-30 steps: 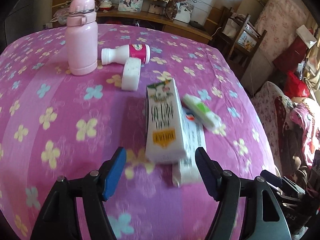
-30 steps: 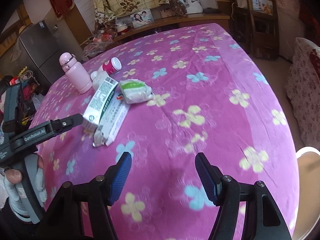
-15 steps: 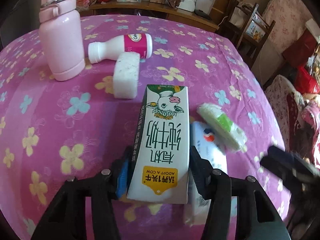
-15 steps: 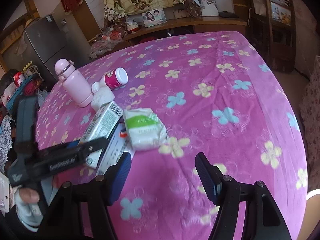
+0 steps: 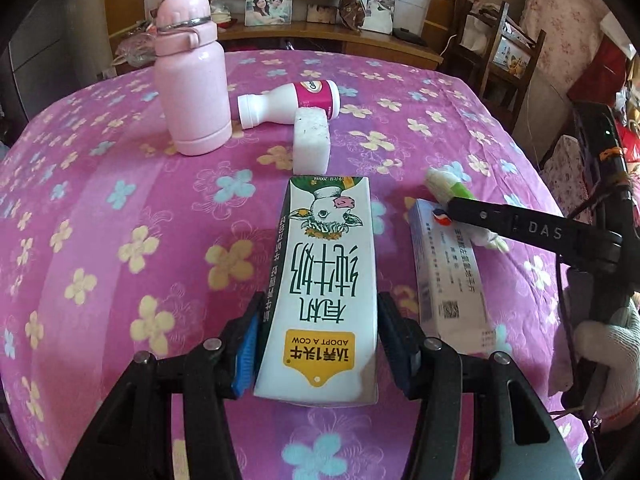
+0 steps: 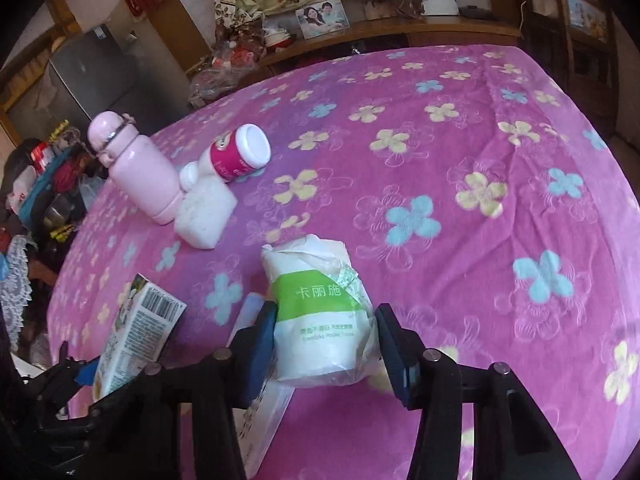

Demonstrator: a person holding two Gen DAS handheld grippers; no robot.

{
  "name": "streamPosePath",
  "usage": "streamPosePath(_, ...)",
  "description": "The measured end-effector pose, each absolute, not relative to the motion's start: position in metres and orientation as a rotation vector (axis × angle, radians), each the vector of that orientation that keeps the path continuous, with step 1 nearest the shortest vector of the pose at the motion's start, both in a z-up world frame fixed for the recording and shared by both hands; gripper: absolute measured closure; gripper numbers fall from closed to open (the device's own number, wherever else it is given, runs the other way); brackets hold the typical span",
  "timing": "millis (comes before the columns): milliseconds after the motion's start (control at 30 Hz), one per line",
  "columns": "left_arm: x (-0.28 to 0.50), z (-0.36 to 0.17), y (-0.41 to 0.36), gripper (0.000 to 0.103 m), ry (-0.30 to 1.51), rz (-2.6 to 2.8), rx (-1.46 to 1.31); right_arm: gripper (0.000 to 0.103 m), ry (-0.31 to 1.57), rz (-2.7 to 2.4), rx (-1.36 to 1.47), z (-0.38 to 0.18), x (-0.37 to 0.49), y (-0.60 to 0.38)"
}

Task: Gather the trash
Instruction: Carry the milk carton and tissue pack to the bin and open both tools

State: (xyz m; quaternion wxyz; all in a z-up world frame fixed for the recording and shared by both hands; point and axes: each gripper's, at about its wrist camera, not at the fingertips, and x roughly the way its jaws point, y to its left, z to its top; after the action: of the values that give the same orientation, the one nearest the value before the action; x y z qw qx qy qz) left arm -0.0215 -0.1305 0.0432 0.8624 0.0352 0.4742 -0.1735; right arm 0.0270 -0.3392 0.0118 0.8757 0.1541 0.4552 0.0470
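Observation:
A white and green milk carton (image 5: 324, 280) lies flat on the pink flowered tablecloth (image 5: 120, 240), and my left gripper (image 5: 320, 340) is shut on its near end, blue pads pressing both long sides. To its right a flat white box (image 5: 448, 280) lies on the cloth. A green and white tissue pack (image 6: 316, 292) rests partly on that box. My right gripper (image 6: 326, 344) straddles the pack with its jaws closing, and the pads touch the wrapper on both sides. In the right wrist view the carton (image 6: 136, 332) shows at the lower left.
A pink flask (image 5: 192, 92) stands upright at the back left. Beside it lie a tipped white and pink drink bottle (image 5: 292, 100) and a white foam block (image 5: 312, 144). A wooden chair (image 5: 500, 52) stands past the table's right edge. A gloved hand (image 5: 600, 352) holds the right gripper.
My left gripper moved forward over the carton and its jaws closed onto it. My right gripper travelled across the table to the tissue pack and its jaws narrowed around it.

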Motion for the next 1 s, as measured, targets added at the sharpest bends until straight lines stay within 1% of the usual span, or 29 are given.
streamPosePath(33, -0.024, 0.044, -0.132, 0.047, 0.990, -0.362, 0.076, 0.056, 0.940, 0.092, 0.308, 0.015, 0.020, -0.339)
streamPosePath(400, -0.073, 0.063, -0.149, 0.048, 0.924, -0.396, 0.126, 0.056, 0.859, 0.063, 0.283, 0.053, -0.074, -0.351)
streamPosePath(800, -0.126, 0.078, -0.182, 0.048, 0.889, -0.485, 0.175, 0.056, 0.829, -0.027, 0.287, 0.059, -0.175, -0.381)
streamPosePath(1000, -0.154, 0.079, -0.216, 0.048, 0.895, -0.579, 0.199, 0.056, 0.811, -0.114, 0.316, 0.062, -0.222, -0.411)
